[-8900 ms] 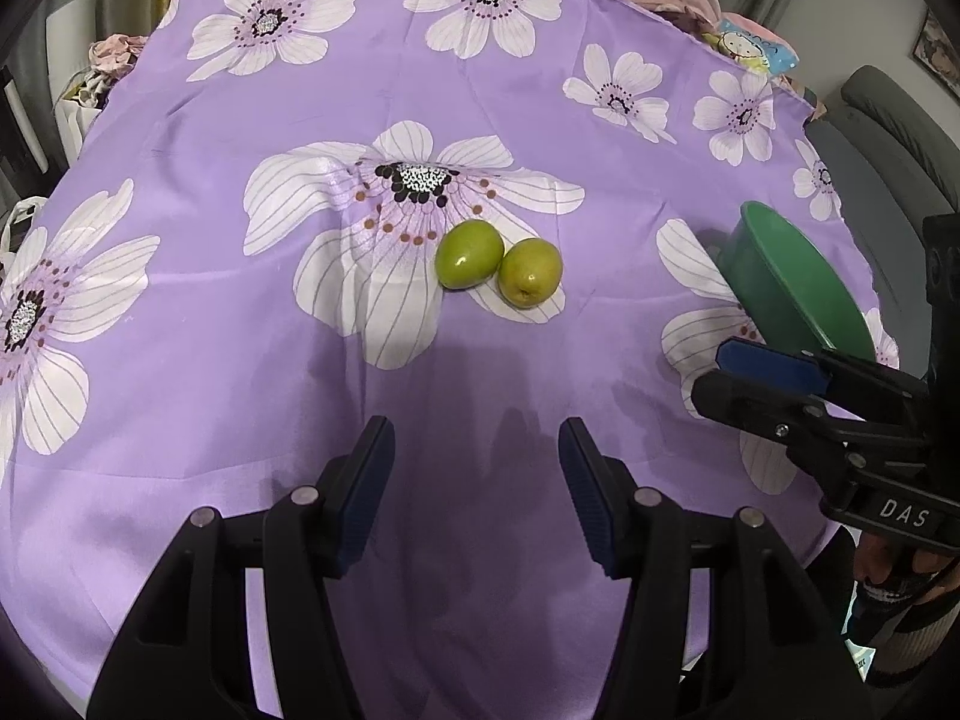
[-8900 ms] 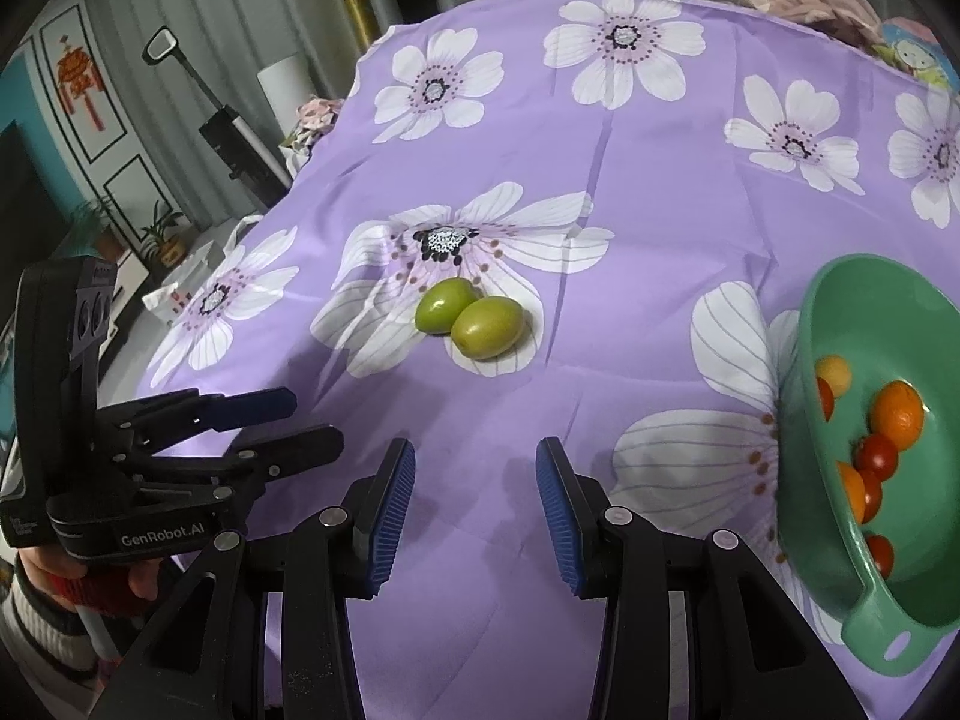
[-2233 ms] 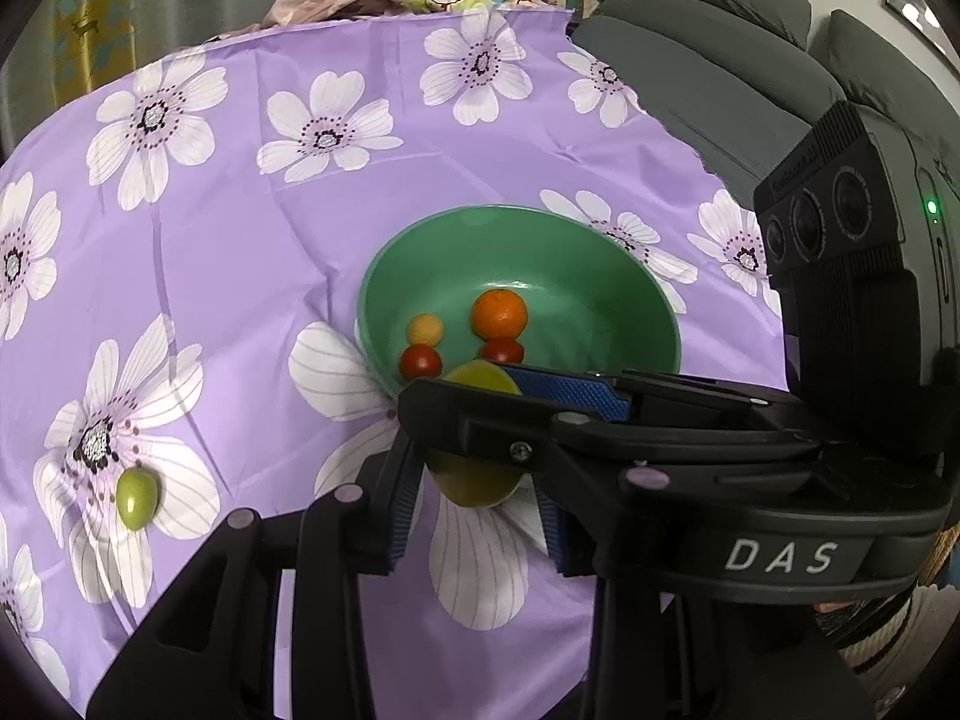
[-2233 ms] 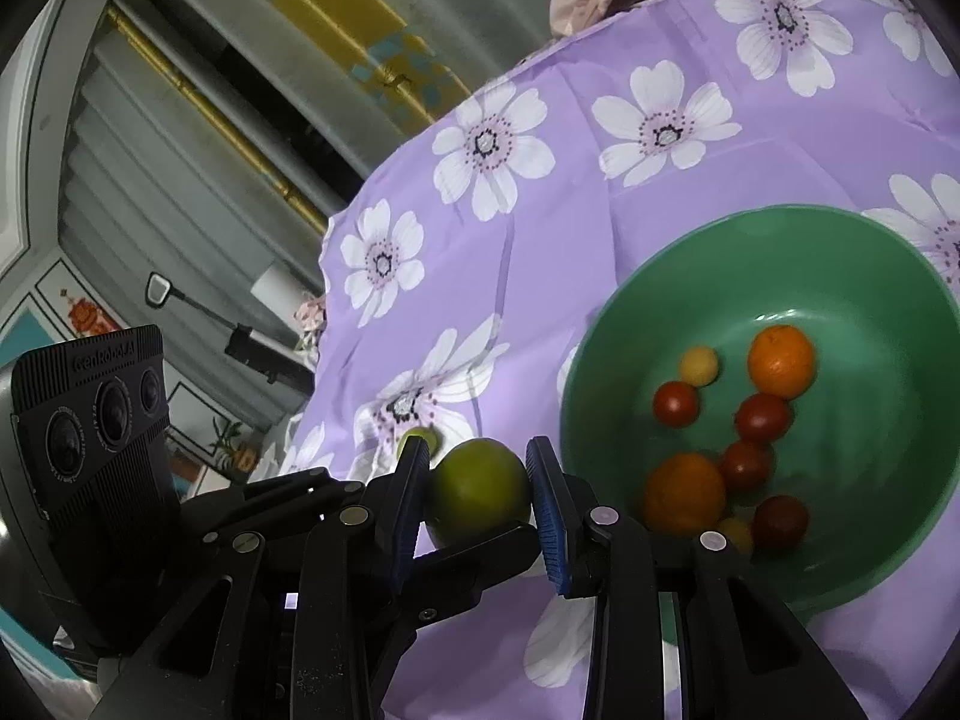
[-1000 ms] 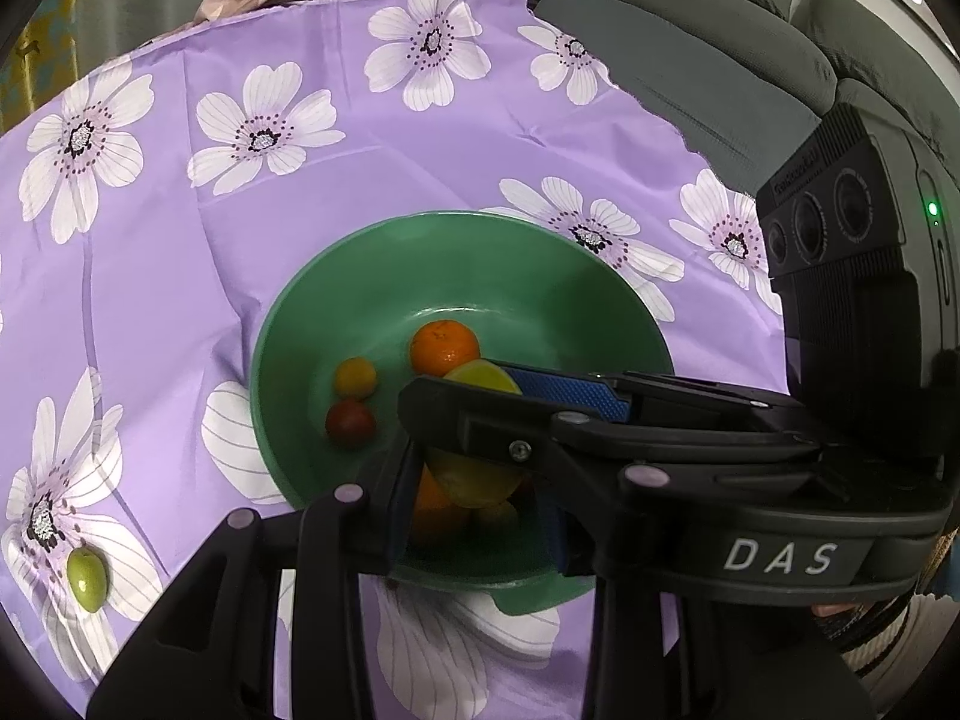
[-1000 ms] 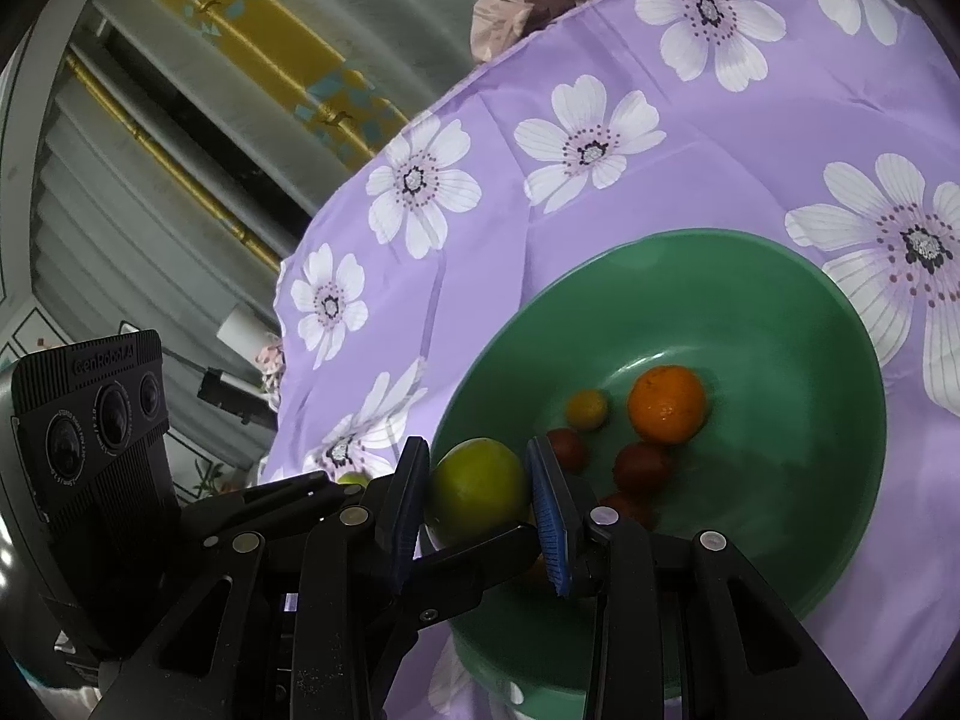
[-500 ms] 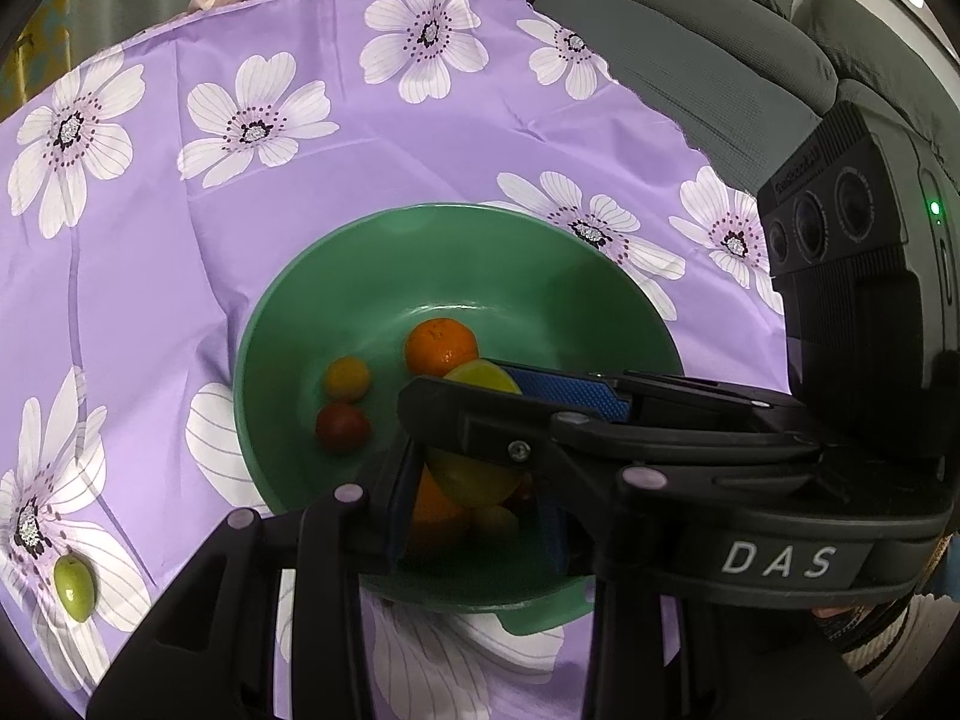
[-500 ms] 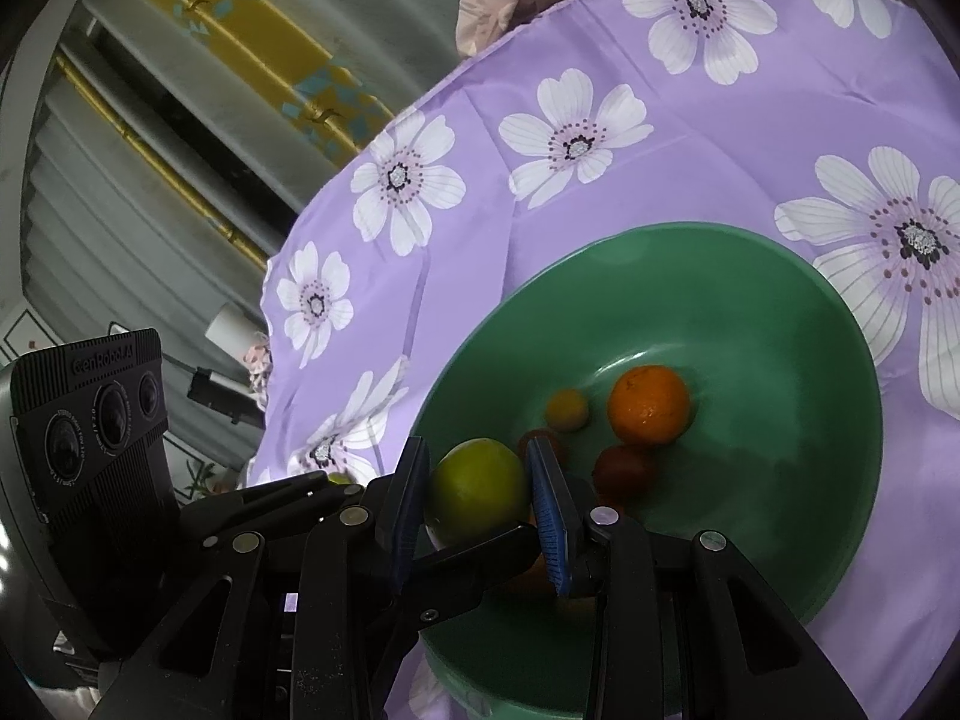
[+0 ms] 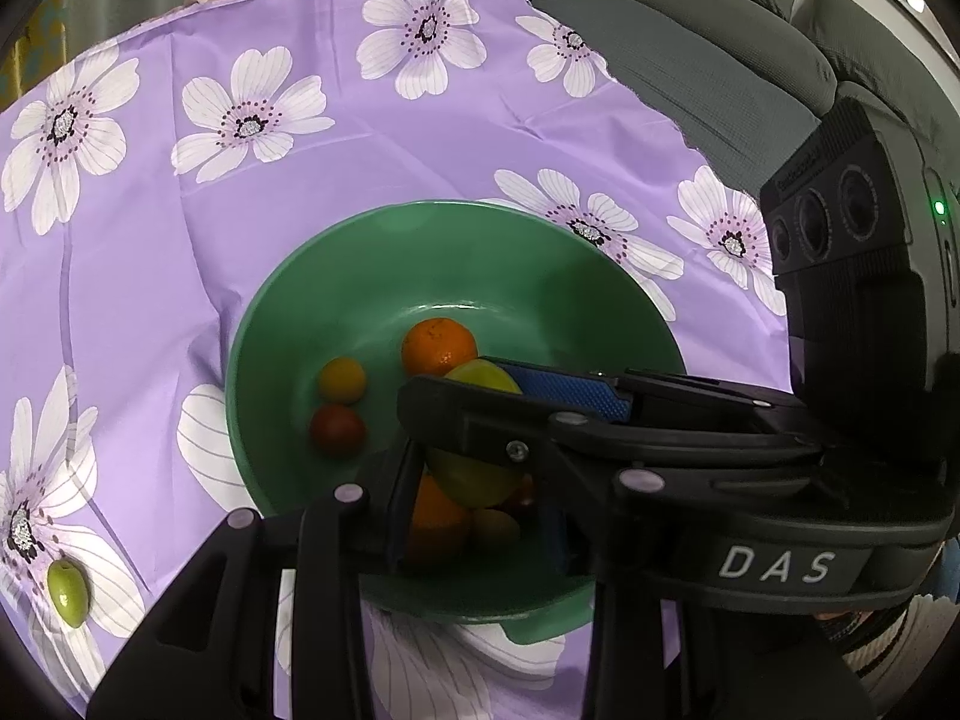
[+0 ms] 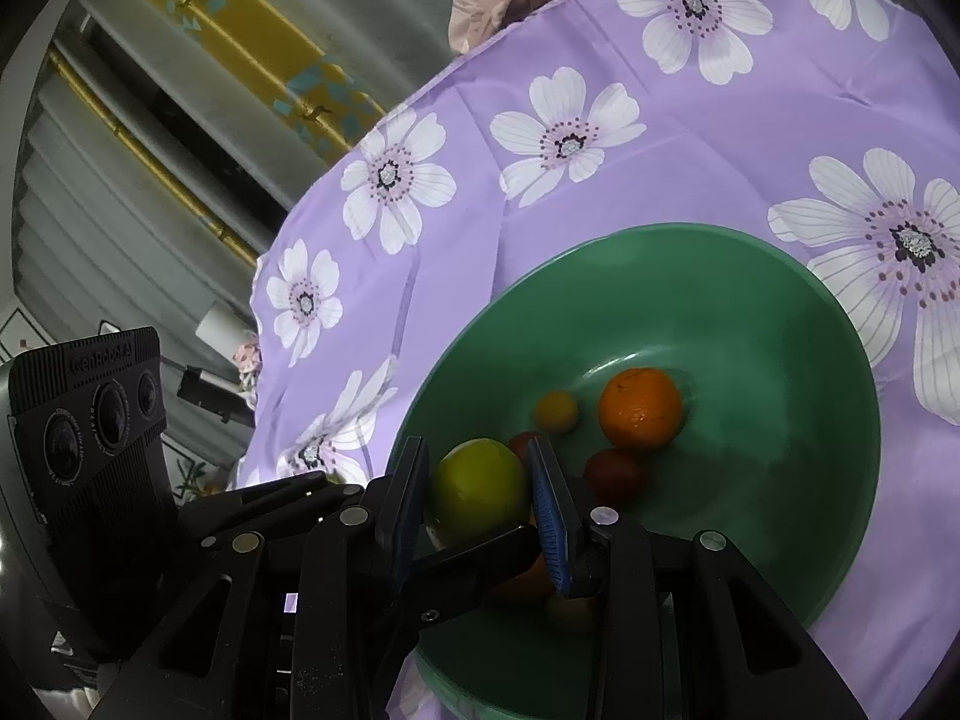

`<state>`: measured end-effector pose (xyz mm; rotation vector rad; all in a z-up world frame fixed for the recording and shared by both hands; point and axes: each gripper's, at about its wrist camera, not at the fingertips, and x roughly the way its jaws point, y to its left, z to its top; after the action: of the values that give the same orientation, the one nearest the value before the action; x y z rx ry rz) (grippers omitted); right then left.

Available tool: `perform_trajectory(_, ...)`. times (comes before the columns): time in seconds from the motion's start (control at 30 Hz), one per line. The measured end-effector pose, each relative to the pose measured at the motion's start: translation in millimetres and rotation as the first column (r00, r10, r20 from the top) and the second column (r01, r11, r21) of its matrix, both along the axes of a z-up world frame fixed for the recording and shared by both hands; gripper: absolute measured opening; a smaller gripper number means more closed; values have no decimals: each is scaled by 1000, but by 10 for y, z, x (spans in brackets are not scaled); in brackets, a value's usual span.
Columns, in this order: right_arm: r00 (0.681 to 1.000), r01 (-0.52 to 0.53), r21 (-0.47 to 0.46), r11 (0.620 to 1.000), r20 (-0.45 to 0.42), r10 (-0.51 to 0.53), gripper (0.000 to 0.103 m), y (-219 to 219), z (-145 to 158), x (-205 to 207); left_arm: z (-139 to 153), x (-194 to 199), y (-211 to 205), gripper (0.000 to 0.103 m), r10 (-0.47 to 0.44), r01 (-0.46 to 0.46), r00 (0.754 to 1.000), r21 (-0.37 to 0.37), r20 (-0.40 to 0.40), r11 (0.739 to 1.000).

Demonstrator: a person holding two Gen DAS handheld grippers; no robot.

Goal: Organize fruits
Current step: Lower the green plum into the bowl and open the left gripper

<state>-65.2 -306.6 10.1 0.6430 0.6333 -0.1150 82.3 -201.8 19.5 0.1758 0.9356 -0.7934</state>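
Soft even indoor light, sharp focus, dark fisheye-warped edges.

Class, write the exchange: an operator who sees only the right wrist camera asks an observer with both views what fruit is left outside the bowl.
Operator: The right gripper grips a yellow-green fruit over the bowl. Any fruit outside?
Observer: One small green fruit lies on the purple cloth, left of the bowl in the left wrist view.
Operator: What is past the cloth's far edge?
Observer: A grey sofa.
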Motion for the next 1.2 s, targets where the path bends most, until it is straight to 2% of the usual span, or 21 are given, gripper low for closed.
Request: perform_trajectory(1.2, 1000, 15, -34, 999, -24, -16, 36, -56, 11, -9, -103, 58, -23, 35, 12, -12, 999, 10, -34, 1000)
